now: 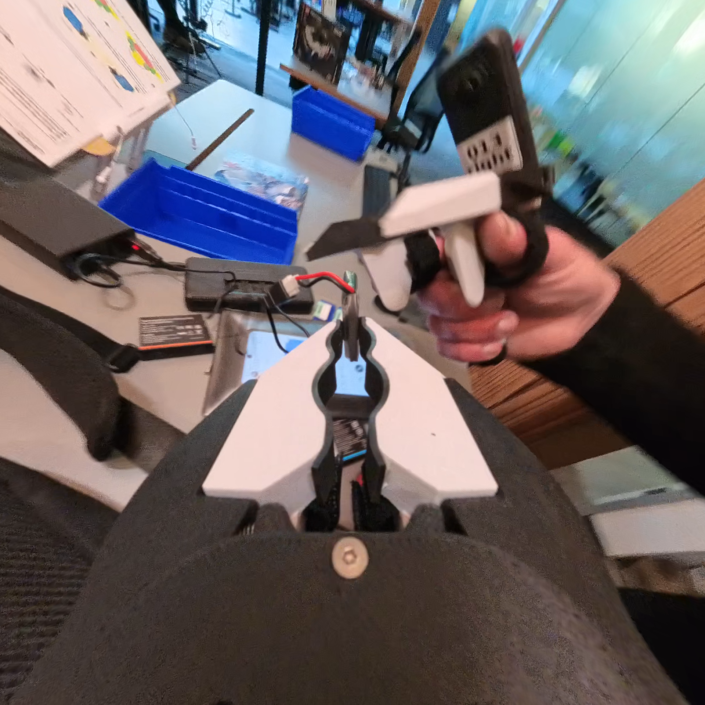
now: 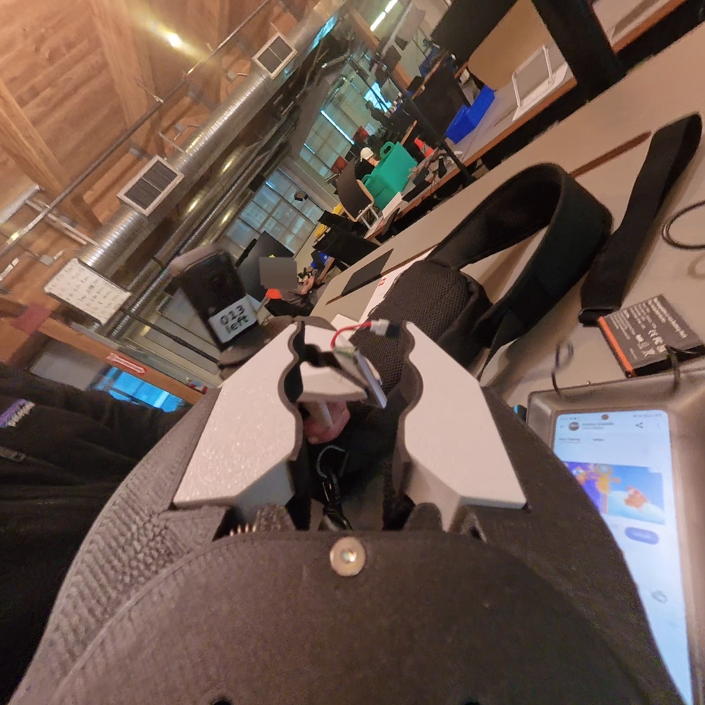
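My left gripper (image 1: 351, 324) is shut on a small flat silver battery (image 1: 351, 337), held on edge between the black pads. Its red and black wires run left to a white connector (image 1: 290, 287) that hangs free. My right gripper (image 1: 354, 271), held in a hand (image 1: 515, 305), hovers just above and to the right of the battery with its jaws apart. In the right wrist view my right gripper (image 2: 353, 335) is open and empty. Its fingers frame the left gripper (image 2: 328, 381), the battery (image 2: 368, 372) and the connector (image 2: 381, 326), a short way ahead.
Below lies a lit phone (image 2: 618, 496) in a grey tray (image 1: 225, 362). A black charger box (image 1: 229, 282) with cables, a black pack with an orange edge (image 1: 175, 335) and two blue bins (image 1: 206, 213) sit on the table. A black backpack (image 2: 534, 236) lies at the left. The gap from one gripper's tips to the other's is roughly 4 centimeters.
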Demonstrator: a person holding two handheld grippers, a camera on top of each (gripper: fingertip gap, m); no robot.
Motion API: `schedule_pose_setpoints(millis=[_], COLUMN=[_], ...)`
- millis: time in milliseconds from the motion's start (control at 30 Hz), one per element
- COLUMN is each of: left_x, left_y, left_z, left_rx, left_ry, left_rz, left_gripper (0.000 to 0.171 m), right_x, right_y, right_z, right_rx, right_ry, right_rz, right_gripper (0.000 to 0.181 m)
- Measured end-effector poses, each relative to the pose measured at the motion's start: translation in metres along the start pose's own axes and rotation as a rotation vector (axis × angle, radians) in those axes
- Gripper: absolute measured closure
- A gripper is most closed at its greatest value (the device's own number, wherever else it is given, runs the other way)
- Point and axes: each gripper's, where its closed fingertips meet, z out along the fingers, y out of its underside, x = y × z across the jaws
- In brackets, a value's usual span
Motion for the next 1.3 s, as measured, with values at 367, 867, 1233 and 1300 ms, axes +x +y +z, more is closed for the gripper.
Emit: schedule_pose_setpoints(millis=[367,867,1233,1300], left_x=[0.019,0.000,-0.129,-0.161], left_y=[-0.030,-0.079,-0.179,-0.180], left_z=[-0.012,-0.026,-0.006,-0.009], left_rx=[0.195,0.382,0.431,0.436], left_ry=[0.295,0.386,0.175,0.097], left_rz=[-0.388,-0.517,-0.401,-0.420], left_gripper=[0.167,0.167,0.142,0.129], right_x=[-0.023,-0.034,0.021,0.055], right_y=[0.021,-0.027,-0.157,-0.170], right_z=[-0.008,0.013,0.089,0.108], right_rx=[0.020,0.141,0.156,0.110], right_ry=[-0.044,-0.187,-0.176,-0.108], right_rz=[-0.107,-0.053,-0.132,-0.138], right_gripper=[0.165,0.178,0.178,0.177])
